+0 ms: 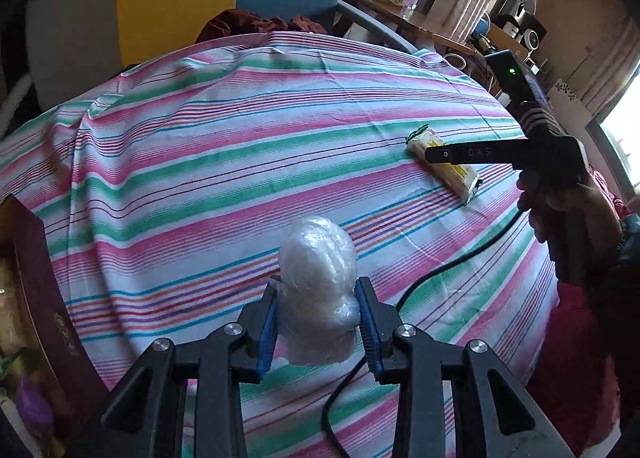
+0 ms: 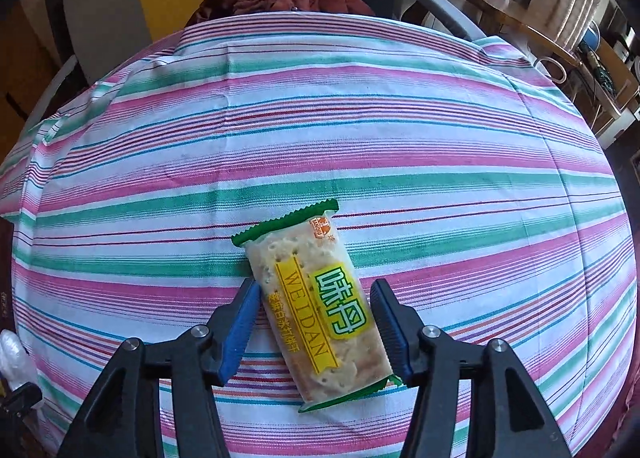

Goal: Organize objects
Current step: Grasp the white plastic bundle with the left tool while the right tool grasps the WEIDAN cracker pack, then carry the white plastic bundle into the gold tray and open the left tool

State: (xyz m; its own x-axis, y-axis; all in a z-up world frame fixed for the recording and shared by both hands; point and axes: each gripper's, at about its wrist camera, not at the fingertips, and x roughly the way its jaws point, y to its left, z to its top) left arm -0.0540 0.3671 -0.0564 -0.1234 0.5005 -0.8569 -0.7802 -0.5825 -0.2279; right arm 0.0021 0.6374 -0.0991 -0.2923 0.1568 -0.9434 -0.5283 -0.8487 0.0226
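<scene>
Left wrist view shows a dark brown box (image 1: pixel 44 298) at the counter's left edge, open at the top; whatever sits inside is blurred, with only pale and purple shapes to make out. The counter wears a striped cloth (image 1: pixel 240 161) of pink, green and white bands.

The left gripper (image 1: pixel 320 322) is clamped on a lump wrapped in clear plastic film (image 1: pixel 316 282): both blue pads press into its lower half, and the upper half bulges out beyond the fingertips, above the cloth. A black cable (image 1: pixel 440 270) snakes over the cloth just to the right of it.

Further right, near the counter's edge, a cracker packet (image 1: pixel 444 165) lies flat on the cloth with the right gripper (image 1: pixel 436 155) poised over it, a person's hand (image 1: pixel 568 201) on the handle.

From the right wrist view, that packet (image 2: pixel 320 322), clear with green crimped ends and a yellow and green label, lies at a slant between the right gripper's (image 2: pixel 316 322) jaws. They stand apart; the left pad (image 2: pixel 240 330) seems to sit at the packet's edge, while the right one is clear of it. The wrapped lump (image 2: pixel 12 354) peeks in at the far left.
</scene>
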